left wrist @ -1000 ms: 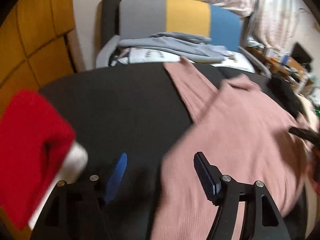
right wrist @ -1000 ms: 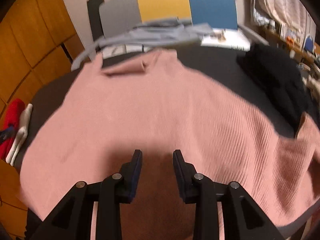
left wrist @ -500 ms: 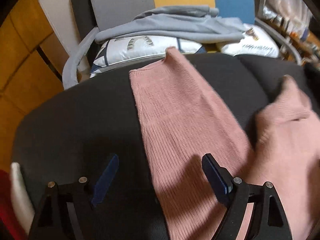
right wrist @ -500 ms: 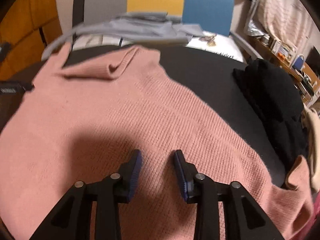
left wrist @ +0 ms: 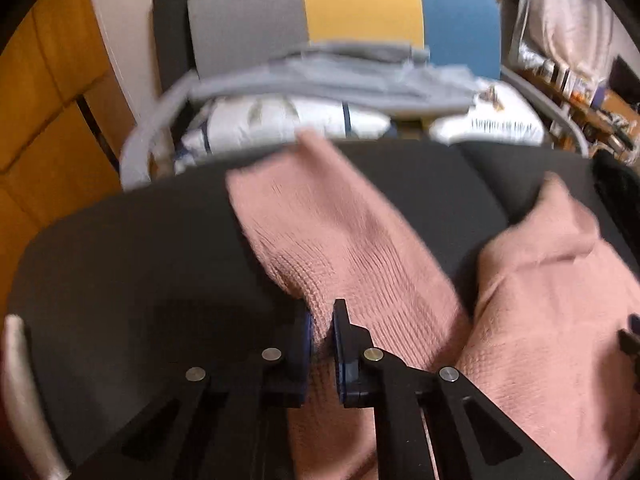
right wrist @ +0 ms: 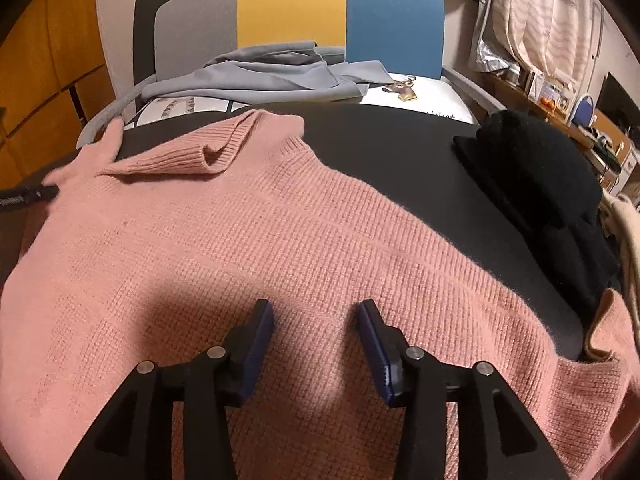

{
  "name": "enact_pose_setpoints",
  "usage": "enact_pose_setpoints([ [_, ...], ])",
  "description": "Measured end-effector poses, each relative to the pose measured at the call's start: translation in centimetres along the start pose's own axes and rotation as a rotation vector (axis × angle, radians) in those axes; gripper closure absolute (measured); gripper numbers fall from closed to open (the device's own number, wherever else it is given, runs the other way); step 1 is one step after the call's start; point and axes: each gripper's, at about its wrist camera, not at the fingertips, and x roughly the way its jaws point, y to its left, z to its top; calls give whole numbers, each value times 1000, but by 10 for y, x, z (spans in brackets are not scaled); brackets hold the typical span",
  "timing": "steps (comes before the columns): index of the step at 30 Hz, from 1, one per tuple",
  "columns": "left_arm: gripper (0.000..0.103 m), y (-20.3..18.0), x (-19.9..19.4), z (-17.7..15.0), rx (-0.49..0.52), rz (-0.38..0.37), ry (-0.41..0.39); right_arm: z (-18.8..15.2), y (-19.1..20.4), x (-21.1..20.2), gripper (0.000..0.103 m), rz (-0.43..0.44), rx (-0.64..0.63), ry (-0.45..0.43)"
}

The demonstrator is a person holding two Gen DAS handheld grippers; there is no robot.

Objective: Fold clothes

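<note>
A pink knitted sweater (right wrist: 280,220) lies spread on the black table (right wrist: 400,152), its folded collar (right wrist: 224,148) at the far side. In the left wrist view one sleeve (left wrist: 340,240) runs away from me across the table. My left gripper (left wrist: 322,332) has its jaws closing on the near part of that sleeve, and the knit is pinched between the blue pads. My right gripper (right wrist: 316,320) hangs just over the sweater's body. Its jaws are opening and nothing is between them.
A black garment (right wrist: 540,184) is heaped on the table's right side. Behind the table stands a grey, yellow and blue chair (right wrist: 292,4) with a grey garment (right wrist: 260,72) and white pillows on it. A white cloth (left wrist: 16,380) lies at the table's left edge.
My left gripper moved right from the red and white cloth to the sleeve and closed on it. My right gripper's jaws widened over the sweater body.
</note>
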Motion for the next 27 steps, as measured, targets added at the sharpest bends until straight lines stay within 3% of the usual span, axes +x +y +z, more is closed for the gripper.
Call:
enact_pose_setpoints([
  [3, 93, 32, -28, 16, -68, 36, -71, 0, -7, 1, 56, 34, 31, -1],
  [7, 93, 81, -49, 24, -122, 123, -108, -1, -2, -1, 56, 11, 19, -4],
  [11, 93, 118, -47, 13, -183, 196, -75, -1, 0, -1, 55, -5, 12, -8],
  [14, 93, 136, -37, -8, -192, 299, -39, -1, -4, -1, 55, 12, 29, -8],
  [22, 92, 141, -7, -47, -135, 524, 44, -3, -1, -2, 55, -2, 27, -15],
  [23, 91, 141, -5, -49, -126, 573, 53, -3, -1, -2, 54, -2, 28, -15],
  [25, 83, 144, -3, -56, -142, 595, 103, -2, -1, -2, 54, 0, 29, -13],
  [26, 67, 146, 0, -58, -162, 565, 150, -2, -1, -2, 54, -1, 29, -14],
  [27, 59, 147, 1, -60, -186, 522, 183, -2, -1, -2, 54, -2, 28, -14],
])
